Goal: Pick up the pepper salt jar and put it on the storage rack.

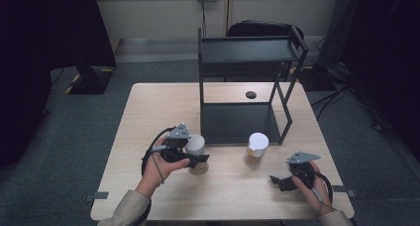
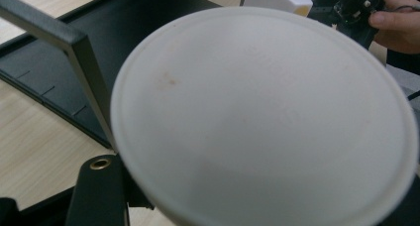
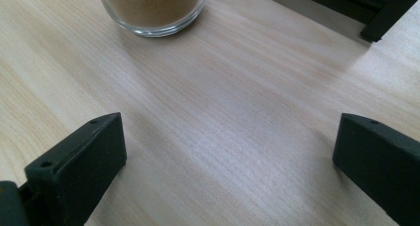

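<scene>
A: The left gripper point(image 1: 197, 159) has its jaws clamped on a white-lidded jar point(image 1: 196, 147), sitting at about eight o'clock from the black two-tier shelf rack point(image 1: 242, 87). In the left gripper view the white lid point(image 2: 267, 122) is huge and close, with one black jaw visible beneath it at seven o'clock, so the grip is on the body under the lid.

B: And the other hand?

A: The right gripper point(image 1: 278, 182) rests low on the wooden table point(image 1: 148, 112) at roughly five o'clock from the rack, jaws spread wide with nothing between them. In its own view there is bare wood between the jaws and the base of a second jar point(image 3: 151, 8), glass with brown powder, at eleven o'clock.

B: So the job looks like getting the jar onto the rack. How would you do it well?

A: I judge the lower tier point(image 1: 240, 122) is the nearest landing spot, at about one o'clock from the held jar. Keep the jar upright and steer clear of the front upright post point(image 2: 89, 72), which stands right beside the lid. Set it down flat before loosening the jaws.

B: Risks?

A: Clipping the post, or tilting the jar; I cannot tell how firmly the lid sits.
</scene>
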